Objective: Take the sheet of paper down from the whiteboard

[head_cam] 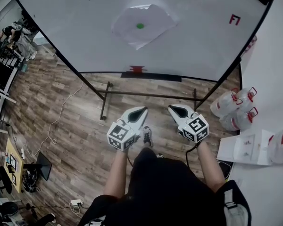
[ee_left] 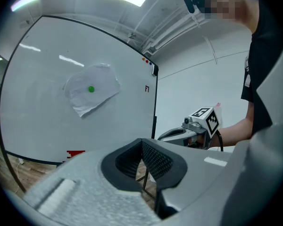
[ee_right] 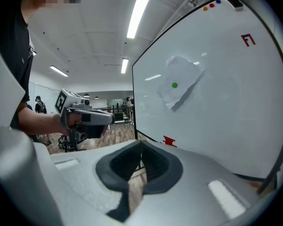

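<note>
The sheet of paper (head_cam: 153,20), wrinkled, is seen pinned to the upper middle of the whiteboard (head_cam: 85,27) by a green magnet (head_cam: 140,26). The left gripper (head_cam: 139,111) and right gripper (head_cam: 176,109) are held side by side above the wooden floor (head_cam: 75,126), well apart from the board and pointed toward it. Both pairs of jaws are clenched, with nothing between them. Water bottles (head_cam: 236,108) are stood on the floor near the board's right leg.

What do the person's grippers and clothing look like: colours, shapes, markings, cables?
The left gripper and right gripper are light grey plastic shells with black ribbed pads. Each carries a white cube with black square markers. A black cable leaves the right one. The person wears a black short-sleeved top.
</note>
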The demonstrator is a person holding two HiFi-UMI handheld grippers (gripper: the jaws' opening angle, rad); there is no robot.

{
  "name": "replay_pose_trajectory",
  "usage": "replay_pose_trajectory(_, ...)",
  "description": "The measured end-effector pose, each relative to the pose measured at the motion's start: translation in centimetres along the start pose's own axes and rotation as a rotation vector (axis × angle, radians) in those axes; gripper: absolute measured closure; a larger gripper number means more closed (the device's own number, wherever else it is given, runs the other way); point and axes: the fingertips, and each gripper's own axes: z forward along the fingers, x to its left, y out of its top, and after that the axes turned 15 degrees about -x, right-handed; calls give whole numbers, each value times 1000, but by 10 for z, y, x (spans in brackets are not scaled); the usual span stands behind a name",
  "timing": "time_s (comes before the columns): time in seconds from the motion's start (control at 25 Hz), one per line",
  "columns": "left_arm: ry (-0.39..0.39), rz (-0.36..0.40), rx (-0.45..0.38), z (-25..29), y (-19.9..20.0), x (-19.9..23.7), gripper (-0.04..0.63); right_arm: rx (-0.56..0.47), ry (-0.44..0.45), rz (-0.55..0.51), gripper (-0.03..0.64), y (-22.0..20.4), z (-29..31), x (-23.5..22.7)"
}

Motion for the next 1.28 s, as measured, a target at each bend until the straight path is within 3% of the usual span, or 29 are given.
replay_pose_trajectory(0.64,-2,-3,-1,37,0,50,586,22,-21,20,612,-5,40,-45)
replay_pose_trajectory(1.28,29,23,-31,72,16,133,586,32,11,15,612,-1,117,-89)
